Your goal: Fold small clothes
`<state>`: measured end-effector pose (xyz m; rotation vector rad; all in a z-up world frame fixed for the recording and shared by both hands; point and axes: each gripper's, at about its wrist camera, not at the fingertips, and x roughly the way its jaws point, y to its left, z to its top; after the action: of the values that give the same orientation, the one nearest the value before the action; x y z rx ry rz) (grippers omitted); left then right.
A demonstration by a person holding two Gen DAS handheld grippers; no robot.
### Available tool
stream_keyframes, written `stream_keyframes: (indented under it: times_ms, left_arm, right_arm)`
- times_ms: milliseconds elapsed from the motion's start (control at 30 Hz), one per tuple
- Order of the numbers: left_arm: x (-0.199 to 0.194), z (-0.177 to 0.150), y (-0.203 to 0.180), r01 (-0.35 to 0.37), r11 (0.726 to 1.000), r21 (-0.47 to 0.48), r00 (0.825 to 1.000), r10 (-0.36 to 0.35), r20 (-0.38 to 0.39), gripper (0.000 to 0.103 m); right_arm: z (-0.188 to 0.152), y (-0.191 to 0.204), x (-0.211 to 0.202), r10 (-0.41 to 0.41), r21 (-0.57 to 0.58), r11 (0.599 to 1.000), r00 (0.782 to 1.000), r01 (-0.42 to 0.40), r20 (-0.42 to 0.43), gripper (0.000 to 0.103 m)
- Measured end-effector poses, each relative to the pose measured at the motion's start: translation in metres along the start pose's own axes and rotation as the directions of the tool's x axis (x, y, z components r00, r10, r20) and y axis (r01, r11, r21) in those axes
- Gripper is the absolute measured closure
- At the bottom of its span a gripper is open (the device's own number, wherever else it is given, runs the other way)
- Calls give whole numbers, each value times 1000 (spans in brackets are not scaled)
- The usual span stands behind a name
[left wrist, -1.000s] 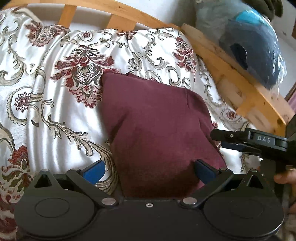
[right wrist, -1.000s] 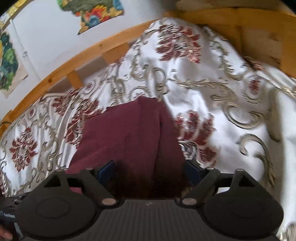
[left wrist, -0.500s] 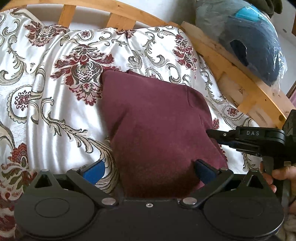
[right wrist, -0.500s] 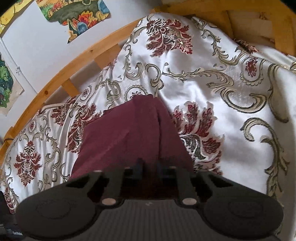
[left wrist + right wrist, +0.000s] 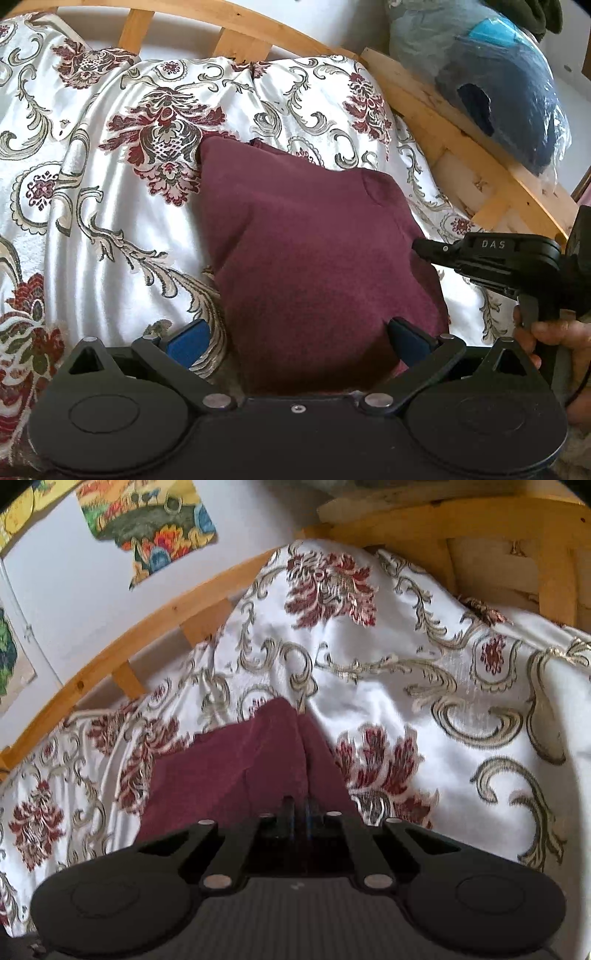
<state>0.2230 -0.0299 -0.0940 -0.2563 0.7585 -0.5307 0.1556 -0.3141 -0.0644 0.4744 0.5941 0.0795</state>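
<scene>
A folded maroon garment (image 5: 310, 251) lies on the white floral bedspread (image 5: 110, 229). My left gripper (image 5: 295, 338) is open, its blue-padded fingers on either side of the garment's near edge. My right gripper (image 5: 300, 806) is shut on the maroon garment (image 5: 258, 760) at its right edge and lifts that edge into a ridge. It also shows in the left wrist view (image 5: 421, 244), coming in from the right with its tip at the garment's edge.
A wooden bed rail (image 5: 461, 147) runs behind and to the right of the bedspread. A plastic bag of dark clothes (image 5: 498, 92) rests on the rail at the upper right. Colourful pictures (image 5: 147, 524) hang on the wall.
My right gripper has closed on the garment's right edge and raised it. The left gripper has stayed open over the near edge.
</scene>
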Motion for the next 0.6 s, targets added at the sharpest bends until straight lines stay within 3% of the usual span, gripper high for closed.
stream_keyframes:
  times_ms: [133, 267, 600]
  left_arm:
    - [4, 1, -4, 1, 1000, -25, 1000, -1, 5, 1]
    - [7, -1, -5, -2, 1000, -23, 1000, 2, -9, 1]
    - [10, -4, -2, 5, 999, -42, 1000, -5, -11, 1]
  right_arm:
    - [4, 4, 4, -24, -31, 999, 1000, 24, 9, 96]
    - [4, 3, 13, -50, -44, 998, 998, 49, -34, 96]
    - [5, 1, 12, -34, -43, 999, 999, 32, -40, 96]
